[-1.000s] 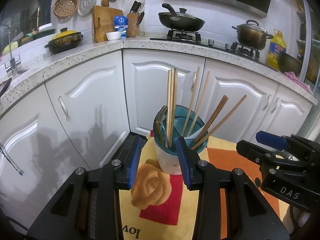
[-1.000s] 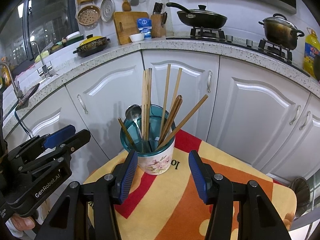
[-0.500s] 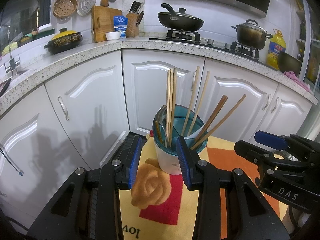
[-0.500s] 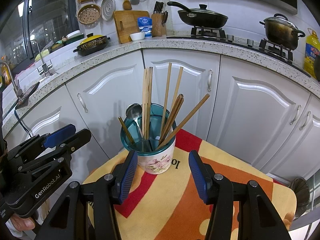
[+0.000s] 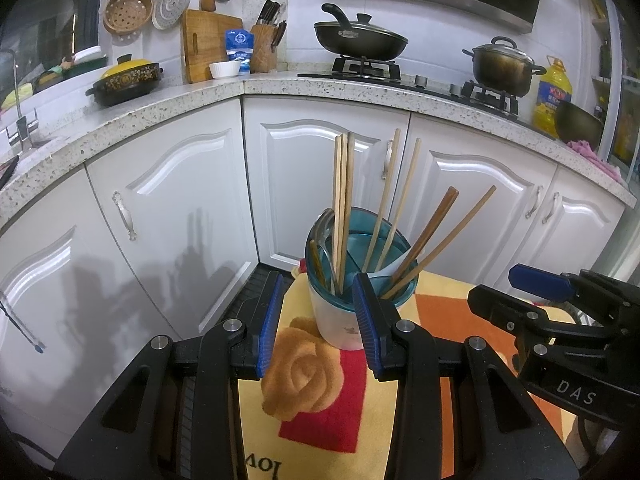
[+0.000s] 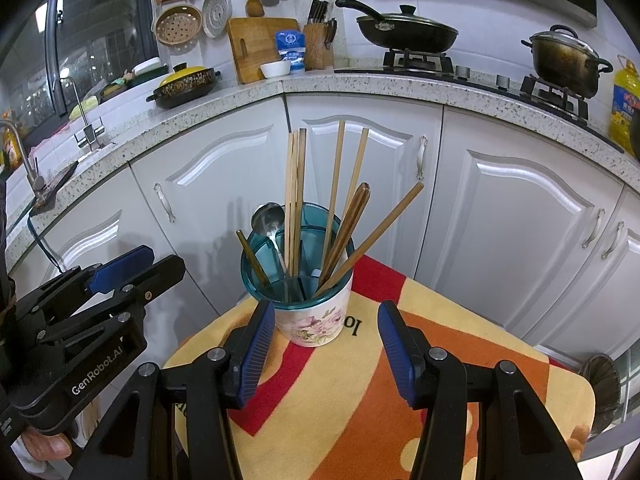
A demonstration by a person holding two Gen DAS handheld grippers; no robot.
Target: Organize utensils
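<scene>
Just ahead of hand-held grippers: holder

One holder carries six light chopsticks, one dark-handled utensil, one metal spoon; two tools.

Your right gripper has bare cloth ahead; at twelve o'clock the utensil cup and leaning chopsticks block it.
</scene>
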